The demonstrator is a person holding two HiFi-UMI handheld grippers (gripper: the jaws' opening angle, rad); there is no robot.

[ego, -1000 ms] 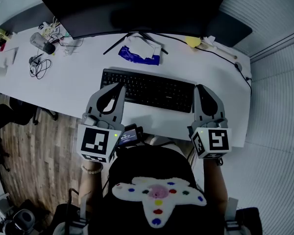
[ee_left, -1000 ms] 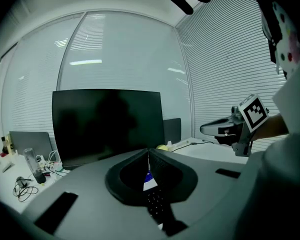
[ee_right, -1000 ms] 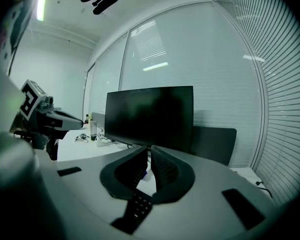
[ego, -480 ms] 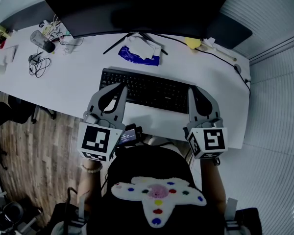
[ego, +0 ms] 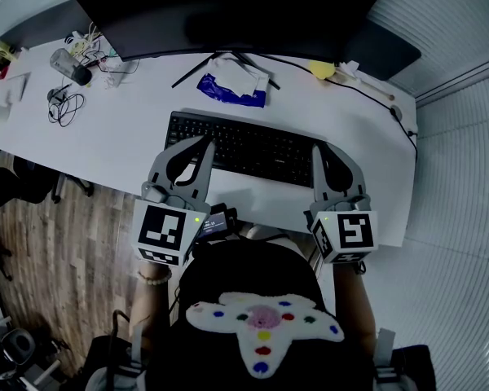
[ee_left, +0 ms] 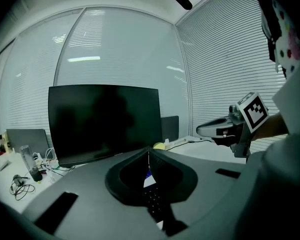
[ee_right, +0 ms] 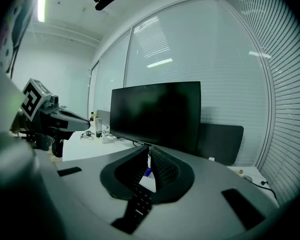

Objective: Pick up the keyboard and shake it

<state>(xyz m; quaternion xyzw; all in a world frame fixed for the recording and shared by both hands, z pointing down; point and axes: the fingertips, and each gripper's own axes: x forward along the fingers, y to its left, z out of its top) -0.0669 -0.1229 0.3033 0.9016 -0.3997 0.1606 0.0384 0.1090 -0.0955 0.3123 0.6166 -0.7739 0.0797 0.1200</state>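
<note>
Left gripper [ego: 204,142] and right gripper [ego: 318,150] hover with fingers pressed together, pinching nothing. The keyboard [ego: 257,149] lies flat on the desk [ego: 106,137], just beneath their tips. The scene fits a lift still ahead or a keyboard set back down.

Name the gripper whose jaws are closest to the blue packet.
The left gripper: its shut jaws end over the keyboard's left part, near the blue packet; the right gripper is at the keyboard's other end.

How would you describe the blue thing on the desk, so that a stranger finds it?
Start at the big dark monitor at the back of the white desk. By its stand, beyond the black keyboard, lies a crumpled wrapper. It is the only blue-and-white thing there.
</note>
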